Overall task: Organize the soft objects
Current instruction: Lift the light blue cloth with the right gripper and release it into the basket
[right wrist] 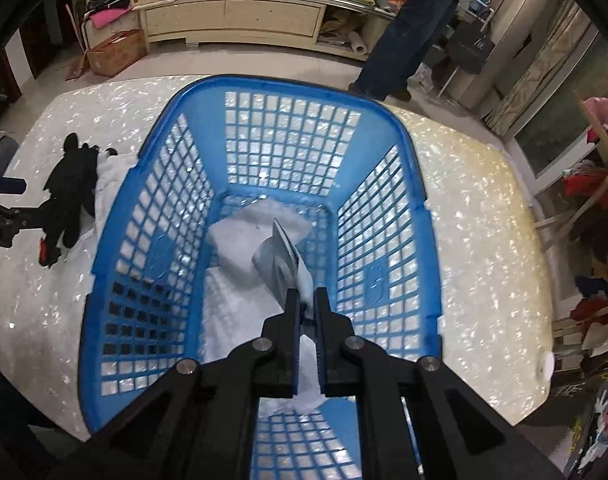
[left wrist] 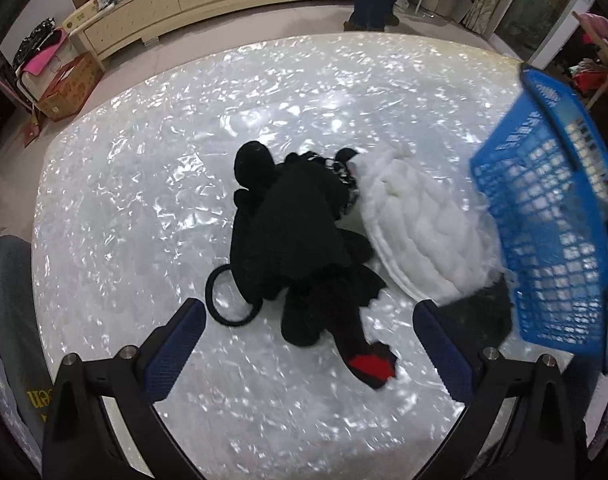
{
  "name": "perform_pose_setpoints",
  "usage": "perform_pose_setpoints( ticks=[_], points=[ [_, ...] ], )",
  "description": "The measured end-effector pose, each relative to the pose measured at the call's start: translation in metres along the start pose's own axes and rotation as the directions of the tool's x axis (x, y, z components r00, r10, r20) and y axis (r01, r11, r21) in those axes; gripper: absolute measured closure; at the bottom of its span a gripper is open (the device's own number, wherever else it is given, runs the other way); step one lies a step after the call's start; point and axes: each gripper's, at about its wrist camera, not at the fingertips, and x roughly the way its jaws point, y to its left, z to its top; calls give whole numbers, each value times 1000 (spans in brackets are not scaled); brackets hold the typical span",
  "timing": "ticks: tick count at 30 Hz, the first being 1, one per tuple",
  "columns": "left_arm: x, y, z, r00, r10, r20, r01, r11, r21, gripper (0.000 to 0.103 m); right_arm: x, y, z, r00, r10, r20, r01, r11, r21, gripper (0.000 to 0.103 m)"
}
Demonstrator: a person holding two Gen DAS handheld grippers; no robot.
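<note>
Black plush dragon [left wrist: 295,236] lies against white padding [left wrist: 420,232] beside blue basket [left wrist: 544,216]

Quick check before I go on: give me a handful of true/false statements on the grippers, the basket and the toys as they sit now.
1. The right gripper is shut on a white item over the basket. True.
2. The left gripper is shut on the black plush. False: its jaws stand open, and the plush lies on the table between and beyond them.
3. The black plush is inside the basket. False: it lies on the table beside it.
4. A white cushion lies against the black plush. True.
5. The plush has a red patch near its tail end. True.
6. The basket is red. False: it is blue.
</note>
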Motion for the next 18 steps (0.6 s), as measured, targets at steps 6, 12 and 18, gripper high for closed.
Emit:
perform_pose_setpoints(
  ticks=[6, 12, 18],
  points=[
    [27, 3, 10, 1000, 4, -23, -4, 1000, -8, 0, 21, 0, -7, 995, 69, -72, -66, 997, 35, 97],
    [52, 3, 15, 997, 54, -47, -54, 999, 7, 0, 36, -7, -13, 986, 117, -120, -106, 990, 93, 97],
    [72, 9, 22, 997, 48, -67, -49, 999, -13, 7, 35, -24, -12, 985, 134, -105, -119, 983, 138, 89]
  ],
)
